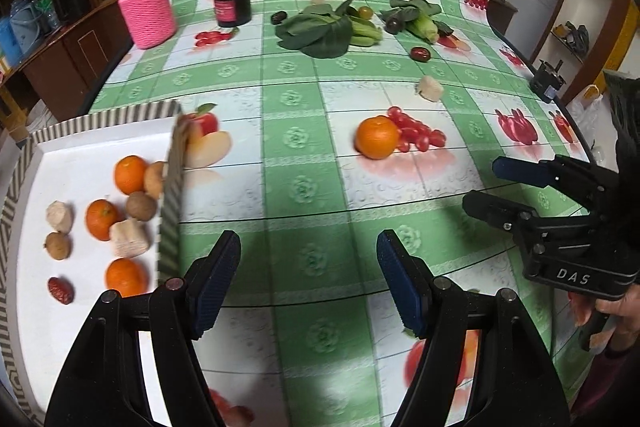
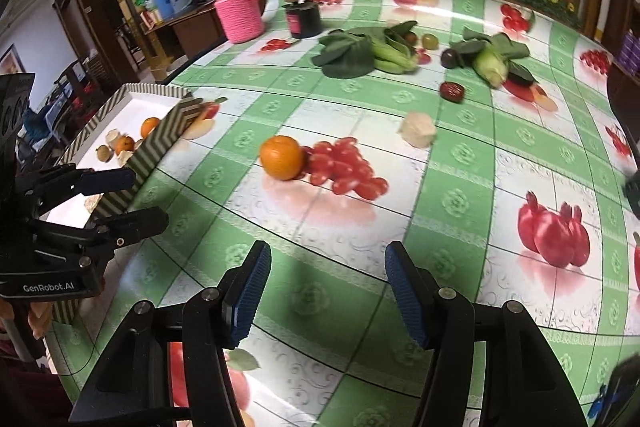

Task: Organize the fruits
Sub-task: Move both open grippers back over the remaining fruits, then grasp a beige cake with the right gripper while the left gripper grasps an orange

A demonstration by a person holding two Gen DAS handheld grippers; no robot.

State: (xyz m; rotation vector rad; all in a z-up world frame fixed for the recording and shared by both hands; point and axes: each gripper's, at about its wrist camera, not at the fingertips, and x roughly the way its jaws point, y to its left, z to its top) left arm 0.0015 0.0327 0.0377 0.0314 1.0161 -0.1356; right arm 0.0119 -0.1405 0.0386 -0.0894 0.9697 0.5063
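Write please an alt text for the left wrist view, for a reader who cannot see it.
The open left gripper hovers empty over a green-and-white fruit-print tablecloth, with a loose orange ahead of it. At left a white tray holds three oranges and other small fruits. The right gripper, also open, enters from the right; leafy vegetables lie farther back.
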